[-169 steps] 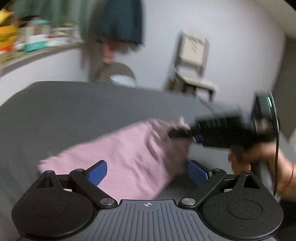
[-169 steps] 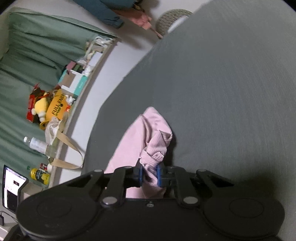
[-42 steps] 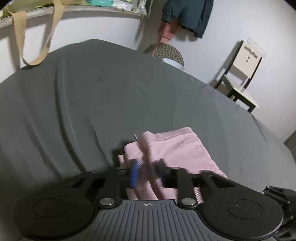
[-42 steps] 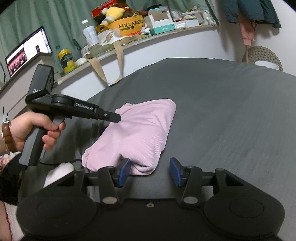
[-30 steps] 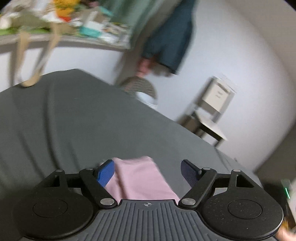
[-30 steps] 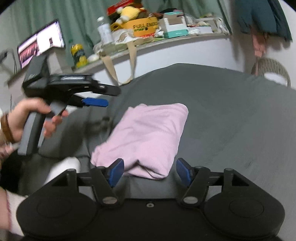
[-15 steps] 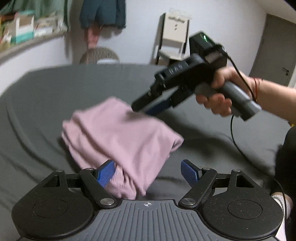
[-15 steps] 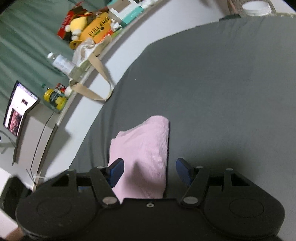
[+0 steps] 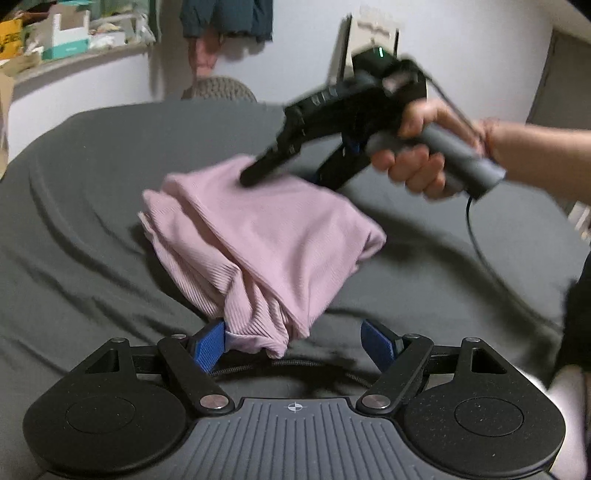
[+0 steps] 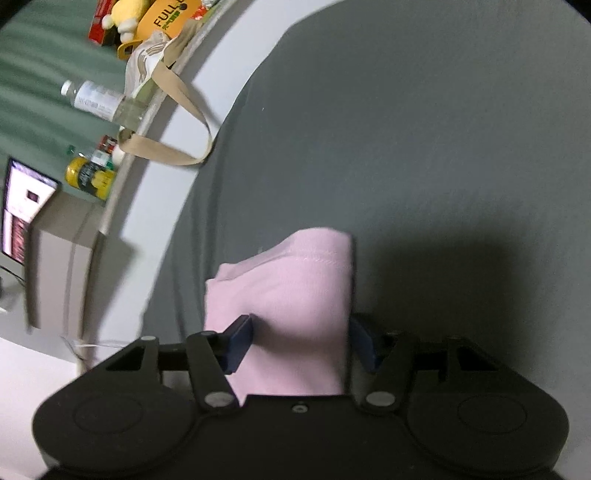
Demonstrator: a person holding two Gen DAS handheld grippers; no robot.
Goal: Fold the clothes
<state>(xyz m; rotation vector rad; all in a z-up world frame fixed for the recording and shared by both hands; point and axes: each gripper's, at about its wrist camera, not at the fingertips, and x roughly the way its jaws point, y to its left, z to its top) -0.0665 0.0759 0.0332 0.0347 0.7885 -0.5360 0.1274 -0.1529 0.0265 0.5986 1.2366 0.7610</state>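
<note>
A pink ribbed garment [image 9: 266, 236] lies folded in a thick bundle on the dark grey bed sheet [image 9: 92, 206]. My left gripper [image 9: 295, 347] is open at the bundle's near edge, and its left blue pad [image 9: 208, 347] touches the cloth. A hand [image 9: 417, 162] holds my right gripper [image 9: 288, 177] over the far end, blurred by motion. In the right wrist view the pink garment [image 10: 288, 295] fills the gap of the open right gripper [image 10: 301, 343], with one blue pad [image 10: 240, 339] on each side. The cloth under the fingers is hidden.
A shelf along the wall carries a bottle [image 10: 96, 99], a tote bag [image 10: 166, 74], a yellow jar [image 10: 88, 177] and boxes. A monitor [image 10: 22, 210] stands at the left. Behind the bed are a wicker basket [image 9: 221, 88], a chair [image 9: 373, 48] and a hanging jacket [image 9: 225, 18]. A cable [image 9: 491, 258] trails over the sheet.
The right gripper has come down over the garment's far end, so the cloth now sits between its fingers. The left gripper has moved in until its left pad meets the near edge.
</note>
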